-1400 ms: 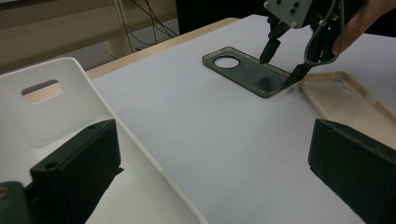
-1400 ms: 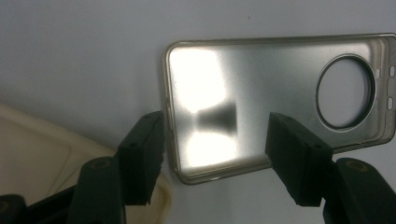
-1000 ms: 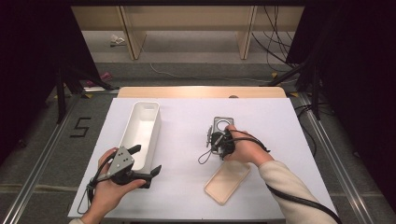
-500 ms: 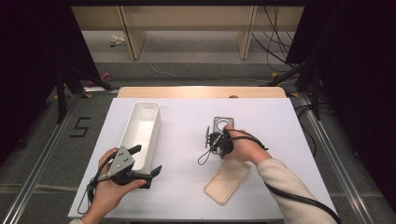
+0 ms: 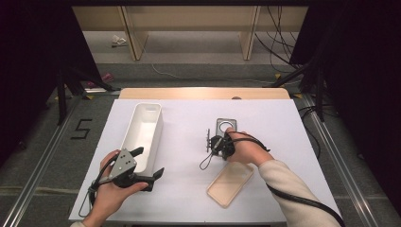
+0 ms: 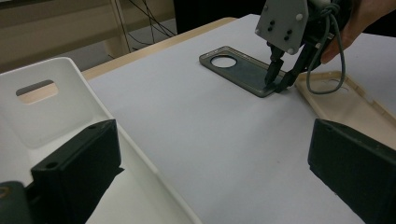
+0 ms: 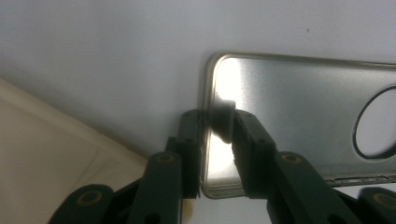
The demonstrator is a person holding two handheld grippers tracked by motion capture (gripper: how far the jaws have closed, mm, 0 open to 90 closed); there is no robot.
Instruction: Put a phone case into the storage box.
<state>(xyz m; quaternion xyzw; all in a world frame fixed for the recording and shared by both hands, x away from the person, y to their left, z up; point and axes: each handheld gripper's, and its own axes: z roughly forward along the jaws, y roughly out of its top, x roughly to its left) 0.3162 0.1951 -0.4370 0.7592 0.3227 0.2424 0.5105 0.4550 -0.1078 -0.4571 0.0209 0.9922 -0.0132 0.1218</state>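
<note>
My right tongs have just been closing on the near short edge of the dark phone case, one jaw outside the rim and the other inside on the glossy floor of the case. In the right gripper view the pads look pressed against that thin wall, so I read it as a pinch on the case, which lies flat on the white counter at the centre of the high view, its round camera hole toward the top of the frame.

To do this well, I'd keep the bite shallow but square on the rim, lift the pinched end first so the case peels off the counter, and watch for the slick wall slipping out.

My left tongs hover at the lower left with jaws wide apart, holding nothing.

The white bin, left of centre, looks empty as far as I can see into it. The clear beige case lies open side up at lower centre, just beside my right hand, nothing in it.
</note>
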